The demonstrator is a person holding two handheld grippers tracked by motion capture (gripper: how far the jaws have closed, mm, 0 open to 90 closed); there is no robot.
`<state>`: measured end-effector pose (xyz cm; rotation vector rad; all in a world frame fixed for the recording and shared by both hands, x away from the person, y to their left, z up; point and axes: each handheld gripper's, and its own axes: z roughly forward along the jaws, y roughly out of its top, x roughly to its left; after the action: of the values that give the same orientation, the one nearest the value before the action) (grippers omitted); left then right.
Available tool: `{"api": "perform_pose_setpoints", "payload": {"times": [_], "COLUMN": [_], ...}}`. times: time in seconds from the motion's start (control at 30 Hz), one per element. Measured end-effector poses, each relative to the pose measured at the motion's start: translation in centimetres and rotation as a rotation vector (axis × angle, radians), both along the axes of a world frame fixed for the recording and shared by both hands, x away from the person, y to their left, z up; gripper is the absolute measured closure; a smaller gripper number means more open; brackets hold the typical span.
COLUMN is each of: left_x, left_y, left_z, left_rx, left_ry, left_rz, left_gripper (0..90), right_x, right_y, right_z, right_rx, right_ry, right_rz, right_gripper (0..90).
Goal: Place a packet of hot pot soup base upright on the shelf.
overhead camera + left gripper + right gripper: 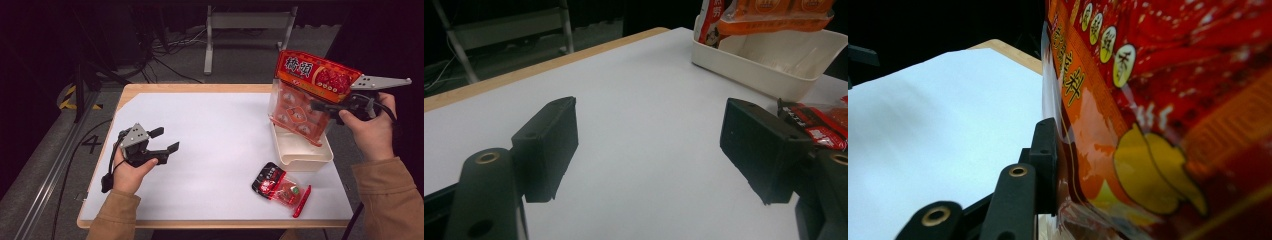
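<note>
The right tool [320, 106] is clenched on a large orange-red snack bag [305, 95], gripping it at its right side, just under the printed header. The bag hangs upright and slightly tilted, its lower edge reaching down into the far end of a cream-white bin [305, 155] that sits near the right edge of the tabletop [220, 145]. In the right gripper view one black jaw presses flat against the glossy film of the bag [1158, 125] (the other jaw is hidden behind the packaging).

The left tool [162, 142] is released, its jaws spread wide with nothing between them. It is held low over the white sheet on the left part of the tabletop, well apart from the bag and the bin. In the left gripper view the jaws frame bare white surface, with the bin [764, 70] and the bottom of the bag [769, 15] farther off.

A smaller red and black packet [280, 186] lies flat on the tabletop near the front edge, just in front of the bin and not touching either tool.
</note>
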<state>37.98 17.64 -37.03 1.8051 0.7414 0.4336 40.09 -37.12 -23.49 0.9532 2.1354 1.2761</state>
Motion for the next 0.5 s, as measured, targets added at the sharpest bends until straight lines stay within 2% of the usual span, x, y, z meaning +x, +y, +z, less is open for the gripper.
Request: {"api": "perform_pose_setpoints", "payload": {"times": [0.2,0.37,0.5], "left_x": [0.2,0.2,0.1], "left_y": [0.2,0.2,0.3], "left_z": [0.0,-0.1,-0.1], "left_rx": [-0.017,-0.014,-0.011], "left_ry": [0.003,0.009,0.005], "left_rz": [0.003,0.001,0.002], "left_gripper": [23.9,23.6,23.6], "right_x": [-0.2,-0.1,0.1], "right_y": [-1.2,-1.8,-2.2], "right_z": [-0.4,-0.8,-1.7], "right_rx": [0.016,0.022,0.04], "right_ry": [0.005,-0.004,-0.004], "right_rz": [-0.02,-0.033,-0.015], "right_gripper": [70.5,70.5,70.6]}}
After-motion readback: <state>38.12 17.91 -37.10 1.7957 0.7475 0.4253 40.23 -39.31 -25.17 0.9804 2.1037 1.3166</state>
